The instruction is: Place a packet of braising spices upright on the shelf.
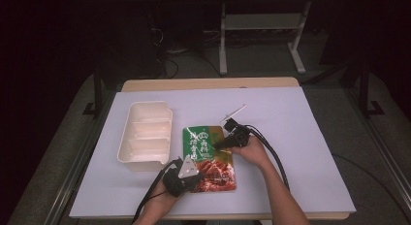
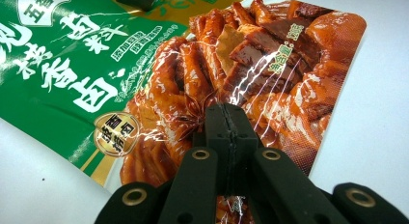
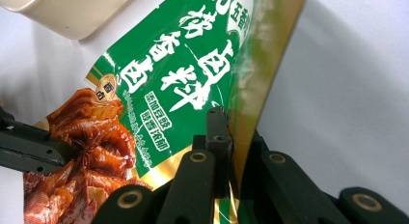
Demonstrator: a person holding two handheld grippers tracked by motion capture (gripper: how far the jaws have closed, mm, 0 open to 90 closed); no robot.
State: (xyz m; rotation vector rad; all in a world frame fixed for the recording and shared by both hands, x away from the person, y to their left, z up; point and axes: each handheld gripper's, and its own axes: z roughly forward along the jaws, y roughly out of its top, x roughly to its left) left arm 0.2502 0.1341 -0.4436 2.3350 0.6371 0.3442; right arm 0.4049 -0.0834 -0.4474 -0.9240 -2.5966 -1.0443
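A white-covered counter [image 1: 300,152] filled mid-frame; a cream divided tray [image 1: 145,136] sat left of centre. Just right lay a green-and-red food pouch [image 1: 209,159]. The left gripper [image 1: 193,172] clamped its lower-left edge between closed fingers [image 2: 218,130]; the right gripper [image 1: 219,143] pinched its right edge.

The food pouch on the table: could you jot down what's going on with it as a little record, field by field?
item: food pouch, green top, picture of braised meat below
position: on the white table cover, right of the cream tray
left gripper: shut on the pouch's lower left edge
right gripper: shut on the pouch's right edge
pouch state: looks sealed; edge lifted at the right gripper
tray: three compartments, empty
other: thin white stick beyond the pouch
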